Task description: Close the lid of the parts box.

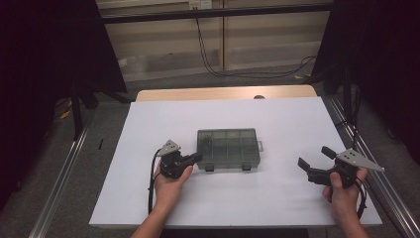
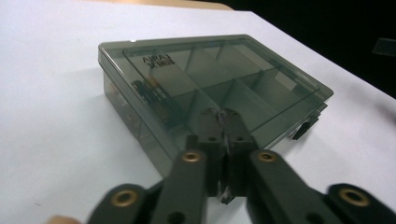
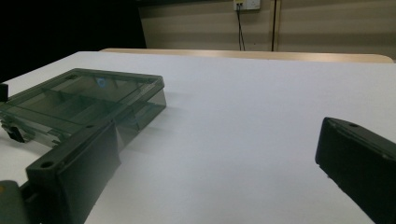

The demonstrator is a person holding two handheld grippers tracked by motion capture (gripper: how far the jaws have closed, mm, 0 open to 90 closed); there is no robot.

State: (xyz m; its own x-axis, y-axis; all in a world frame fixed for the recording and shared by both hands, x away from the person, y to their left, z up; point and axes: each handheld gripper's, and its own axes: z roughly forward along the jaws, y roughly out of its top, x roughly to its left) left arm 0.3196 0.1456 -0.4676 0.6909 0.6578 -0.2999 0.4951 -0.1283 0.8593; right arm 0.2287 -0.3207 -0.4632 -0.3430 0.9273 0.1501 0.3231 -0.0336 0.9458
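Bare table (image 1: 277, 198) all around the box (image 1: 228, 148)

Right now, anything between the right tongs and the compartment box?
Nothing visible. The right tongs stand open, off to the right of the smoky plastic compartment box, with bare white table cover between them. The left tongs, jaws together, are at the box's opposite front corner, out of that path.

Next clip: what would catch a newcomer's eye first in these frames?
The smoky clear compartment box, lid closed, lies alone in the middle of the white table. The left gripper, jaws together, sits at the box's left front corner; whether it touches is unclear. The right gripper stands wide open, well off to the box's right, holding nothing.
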